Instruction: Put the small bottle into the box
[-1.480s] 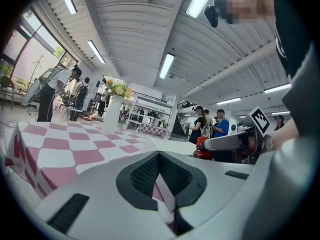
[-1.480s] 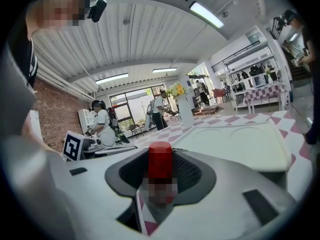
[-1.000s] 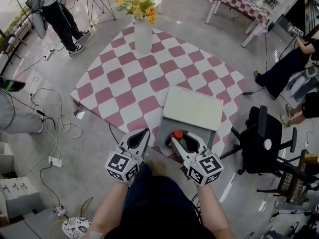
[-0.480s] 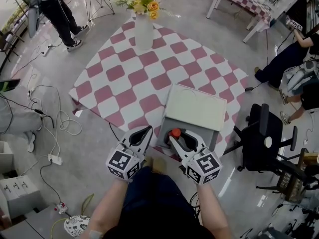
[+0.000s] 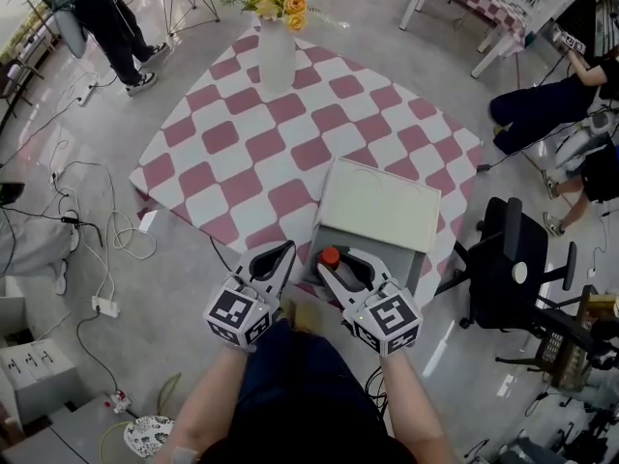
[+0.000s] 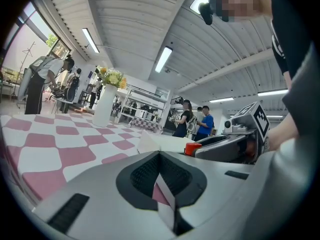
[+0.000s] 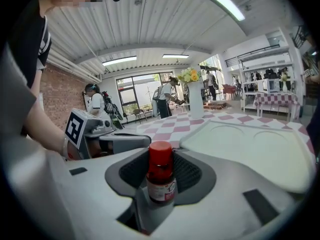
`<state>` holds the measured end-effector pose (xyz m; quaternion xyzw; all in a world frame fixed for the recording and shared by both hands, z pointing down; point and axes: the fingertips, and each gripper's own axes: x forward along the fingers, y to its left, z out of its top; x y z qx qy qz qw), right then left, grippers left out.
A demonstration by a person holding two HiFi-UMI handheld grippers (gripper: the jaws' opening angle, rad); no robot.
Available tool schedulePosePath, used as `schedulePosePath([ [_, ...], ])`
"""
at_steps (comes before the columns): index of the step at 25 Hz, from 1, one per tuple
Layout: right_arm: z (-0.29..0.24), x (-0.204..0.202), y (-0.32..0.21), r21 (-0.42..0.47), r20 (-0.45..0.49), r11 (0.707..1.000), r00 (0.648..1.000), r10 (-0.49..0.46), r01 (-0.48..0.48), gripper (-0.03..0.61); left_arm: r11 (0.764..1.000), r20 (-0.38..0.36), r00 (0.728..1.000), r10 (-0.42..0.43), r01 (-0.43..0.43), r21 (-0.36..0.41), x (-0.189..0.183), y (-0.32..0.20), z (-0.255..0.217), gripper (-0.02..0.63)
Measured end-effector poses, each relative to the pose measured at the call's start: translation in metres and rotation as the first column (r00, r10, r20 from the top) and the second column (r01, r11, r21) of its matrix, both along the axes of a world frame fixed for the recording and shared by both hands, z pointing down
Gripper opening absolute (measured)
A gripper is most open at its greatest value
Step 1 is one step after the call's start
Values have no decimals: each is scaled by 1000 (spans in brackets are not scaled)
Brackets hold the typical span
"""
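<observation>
The small bottle [image 5: 330,257], clear with a red cap, stands upright between the fingers of my right gripper [image 5: 334,264], which is shut on it. In the right gripper view the small bottle [image 7: 161,176] fills the middle of the jaws. It hangs over the near left edge of the grey box [image 5: 398,251], whose pale lid [image 5: 375,206] lies open behind it. My left gripper [image 5: 275,262] is just left of the box, its jaws together with nothing in them. From the left gripper view, the red cap [image 6: 191,148] shows beside the box lid.
The box sits at the near corner of a pink-and-white checked tablecloth [image 5: 242,153]. A white vase of flowers [image 5: 276,51] stands at the far corner. A black office chair [image 5: 513,269] is close on the right. Cables [image 5: 106,240] trail on the floor at left. People stand around the edges.
My right gripper has carried the bottle a little to the left, closer to the left gripper. The left gripper has hardly moved.
</observation>
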<state>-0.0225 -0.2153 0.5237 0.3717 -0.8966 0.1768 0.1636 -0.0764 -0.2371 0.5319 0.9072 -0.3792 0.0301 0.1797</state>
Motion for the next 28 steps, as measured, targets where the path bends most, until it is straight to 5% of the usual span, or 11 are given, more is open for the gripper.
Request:
schedulePosePath([
  [28, 5, -9, 11, 14, -93, 995, 991, -99, 101, 147, 1000, -8, 1000, -6, 6, 2, -2, 0, -2, 9],
])
